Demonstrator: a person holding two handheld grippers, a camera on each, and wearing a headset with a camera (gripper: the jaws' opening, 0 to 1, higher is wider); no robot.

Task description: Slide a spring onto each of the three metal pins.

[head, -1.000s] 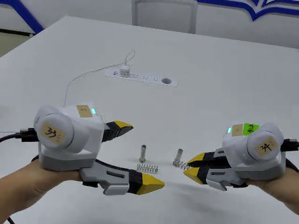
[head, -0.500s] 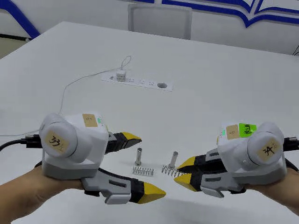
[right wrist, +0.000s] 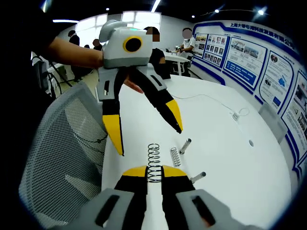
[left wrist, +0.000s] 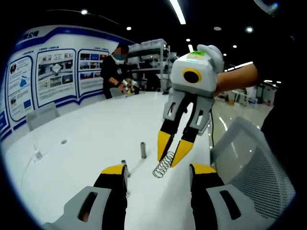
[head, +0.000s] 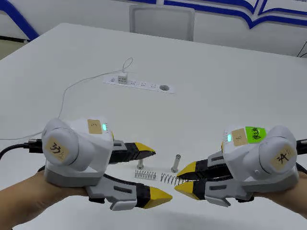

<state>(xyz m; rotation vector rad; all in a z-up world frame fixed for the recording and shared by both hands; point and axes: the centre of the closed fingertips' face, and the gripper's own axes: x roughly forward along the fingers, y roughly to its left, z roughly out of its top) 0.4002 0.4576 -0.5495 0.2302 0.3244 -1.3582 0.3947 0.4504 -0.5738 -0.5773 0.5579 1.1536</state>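
R gripper (head: 176,181) nips spring (head: 167,178) by one end, jaws closed on it; L gripper (head: 163,174) gapes open. Risk: thin hold, spring may pop free near pin (head: 176,163).

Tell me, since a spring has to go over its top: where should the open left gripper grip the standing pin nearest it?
Probably low on the pin, near its foot, with the left gripper coming in level from its own side. The pin stands upright, so a low side grip leaves the top open for the spring in the right gripper.
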